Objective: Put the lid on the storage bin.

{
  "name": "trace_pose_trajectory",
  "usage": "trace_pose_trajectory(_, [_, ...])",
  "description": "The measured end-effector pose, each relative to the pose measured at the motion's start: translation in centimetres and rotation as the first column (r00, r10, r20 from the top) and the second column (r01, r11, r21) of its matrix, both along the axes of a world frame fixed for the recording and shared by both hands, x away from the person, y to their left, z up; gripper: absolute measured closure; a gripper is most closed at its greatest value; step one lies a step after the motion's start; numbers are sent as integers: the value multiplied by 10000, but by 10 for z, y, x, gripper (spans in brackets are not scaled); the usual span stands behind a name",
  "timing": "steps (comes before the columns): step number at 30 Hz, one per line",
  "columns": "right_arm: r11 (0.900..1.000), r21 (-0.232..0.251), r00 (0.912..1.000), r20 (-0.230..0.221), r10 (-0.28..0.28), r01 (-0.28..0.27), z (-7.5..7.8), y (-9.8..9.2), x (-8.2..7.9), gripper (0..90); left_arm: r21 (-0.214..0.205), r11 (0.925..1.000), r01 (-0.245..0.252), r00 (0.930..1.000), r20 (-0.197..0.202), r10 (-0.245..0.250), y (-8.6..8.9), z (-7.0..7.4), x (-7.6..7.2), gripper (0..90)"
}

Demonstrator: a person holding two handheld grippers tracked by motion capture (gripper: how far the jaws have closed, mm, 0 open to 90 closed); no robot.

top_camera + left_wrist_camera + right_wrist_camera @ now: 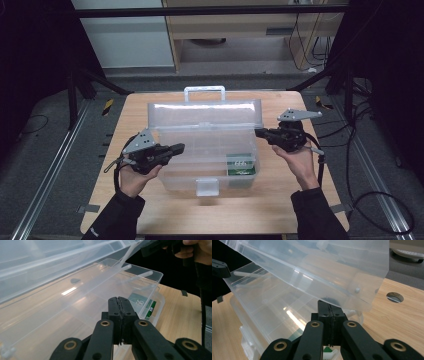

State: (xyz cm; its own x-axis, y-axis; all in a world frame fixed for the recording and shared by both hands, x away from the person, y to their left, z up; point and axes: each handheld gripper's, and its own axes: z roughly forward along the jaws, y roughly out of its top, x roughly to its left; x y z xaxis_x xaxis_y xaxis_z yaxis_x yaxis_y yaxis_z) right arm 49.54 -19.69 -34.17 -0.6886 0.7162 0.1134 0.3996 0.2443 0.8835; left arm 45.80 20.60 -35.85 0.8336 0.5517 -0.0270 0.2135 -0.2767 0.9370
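Note:
A clear plastic toolbox (200, 150) stands mid-table with its lid (205, 114) raised and its handle (204, 90) at the far side. A green packet (241, 165) lies in its front right compartment, also visible through the wall as the green packet (143, 304). My left gripper (178, 148) is shut, empty, its tip at the box's left wall; in its own view the left gripper (119, 300) points over the tray (82, 302). My right gripper (258, 133) is shut, empty, at the lid's right end; the right gripper (329, 305) sits just under the lid's edge (352, 293).
The wooden table (280, 200) has bare room in front of and beside the box. A round hole (395, 297) is cut in its top. Dark frame struts (100, 80) and cables (370, 200) surround the table. A white latch (207, 186) hangs on the box's front.

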Motion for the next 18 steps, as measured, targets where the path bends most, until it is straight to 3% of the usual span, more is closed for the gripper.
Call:
trace_pose_trajectory(7, [9994,349,9997,231,-71,63,-13,0,-10,900,-46,9981,-611,9981,113,611,12,-1,-5,888])
trace_pose_trajectory(9, [9999,100,9999,157,19,-21,-14,0,-10,900,-116,9970,-765,9969,163,767,15,-1,-7,885])
trace_pose_trajectory(18, [10000,25,9995,324,20,-21,-16,3,-11,900,-31,9866,-1632,9864,202,1633,28,-4,-11,889])
